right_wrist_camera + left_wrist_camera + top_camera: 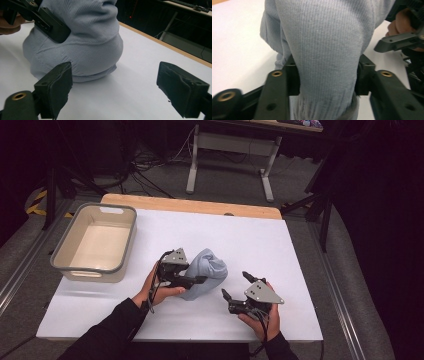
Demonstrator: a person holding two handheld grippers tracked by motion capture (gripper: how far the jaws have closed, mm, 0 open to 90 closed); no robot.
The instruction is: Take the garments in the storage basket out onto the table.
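Observation:
A light blue knitted cloth [209,269] lies bunched in a heap near the middle of the white table top [250,235]. My left gripper [200,280] reaches into it from the left, and in the left gripper view the cloth [324,47] narrows where both pads of the left gripper [328,78] press on it. My right gripper [235,284] is held just right of the heap, open, with bare table between its jaws [115,85]. In the right gripper view the cloth [85,47] sits ahead to the left, one left-gripper jaw lying across its top.
A grey-rimmed cream plastic basin [60,254] stands at the table's left side, with nothing inside. The table's wooden far edge [190,204] runs behind the white sheet. Beyond it are a desk frame [230,150] and cables on the floor.

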